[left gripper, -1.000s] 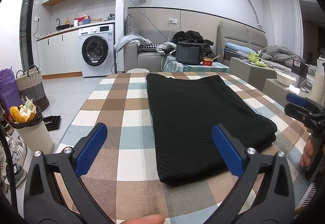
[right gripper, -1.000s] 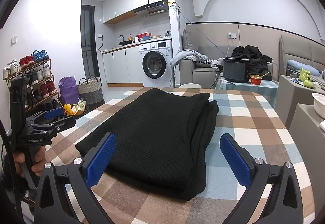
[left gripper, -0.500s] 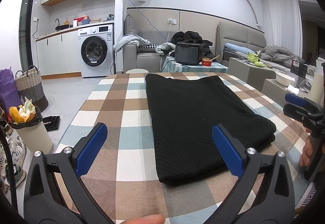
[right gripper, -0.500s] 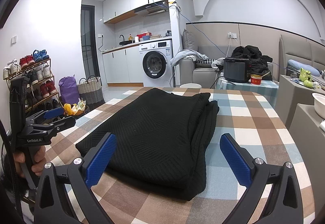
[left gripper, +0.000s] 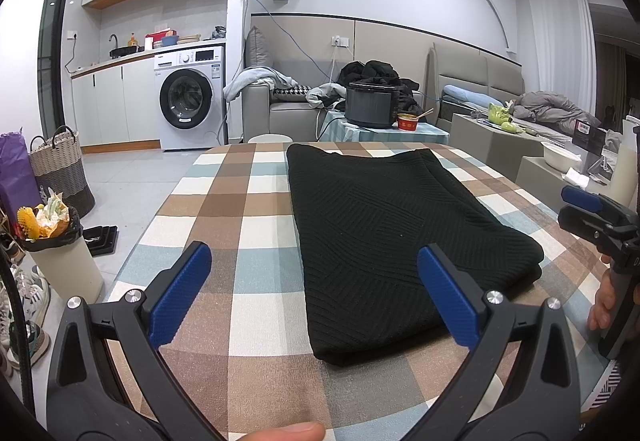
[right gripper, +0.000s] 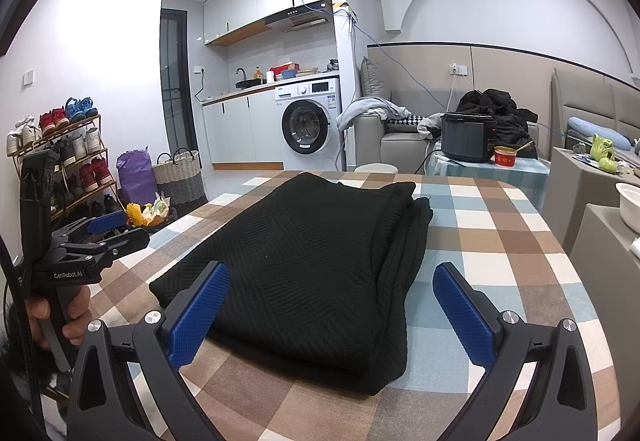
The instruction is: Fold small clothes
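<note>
In the left wrist view, the left gripper (left gripper: 314,287) is hovering low over the near edge of the checkered tabletop (left gripper: 224,201) with its blue-padded fingers spread wide and nothing between them. The folded black garment (left gripper: 384,225) is lying flat along the middle of the tabletop, its near end sitting partly behind the right-hand pad, so that corner is hidden. A fingertip (left gripper: 286,432) is showing at the bottom edge, mostly cut off. At the right edge the right gripper (left gripper: 592,209) is poking in, held by a hand (left gripper: 608,305); from this side its opening is hard to judge. In the right wrist view, the right gripper (right gripper: 332,299) is also hanging released, pads wide apart, empty, just above the tabletop (right gripper: 500,241). Here the garment (right gripper: 312,257) is showing its stacked layers along the right-hand edge, which the other view barely reveals. The left gripper (right gripper: 104,231) is appearing at the far left, gripped by a hand (right gripper: 60,317), with a shoe rack (right gripper: 68,161) behind it that the left view is not showing.
</note>
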Available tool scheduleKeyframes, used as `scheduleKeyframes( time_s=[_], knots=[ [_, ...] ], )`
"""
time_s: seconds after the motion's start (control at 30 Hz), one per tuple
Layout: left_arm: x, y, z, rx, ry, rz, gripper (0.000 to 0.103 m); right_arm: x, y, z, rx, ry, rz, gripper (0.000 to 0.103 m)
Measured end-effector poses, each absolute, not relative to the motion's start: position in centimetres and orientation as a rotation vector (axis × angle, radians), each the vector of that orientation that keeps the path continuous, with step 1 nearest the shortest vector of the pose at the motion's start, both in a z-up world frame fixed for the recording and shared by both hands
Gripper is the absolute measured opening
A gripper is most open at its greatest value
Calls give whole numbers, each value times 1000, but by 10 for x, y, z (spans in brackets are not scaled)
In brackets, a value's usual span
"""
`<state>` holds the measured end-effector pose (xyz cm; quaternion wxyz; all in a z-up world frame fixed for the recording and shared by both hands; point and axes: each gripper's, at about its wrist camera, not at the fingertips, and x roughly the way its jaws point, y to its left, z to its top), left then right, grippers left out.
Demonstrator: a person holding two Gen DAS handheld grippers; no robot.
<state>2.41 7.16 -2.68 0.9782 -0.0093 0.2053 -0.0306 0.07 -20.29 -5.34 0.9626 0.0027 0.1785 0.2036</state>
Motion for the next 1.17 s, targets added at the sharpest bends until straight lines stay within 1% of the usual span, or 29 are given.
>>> scheduleKeyframes(
  time_s=[1.17],
  knots=[
    [24, 70, -27, -22, 412, -68, 103, 1, -203, -52, 6, 364, 412, 103]
  ],
)
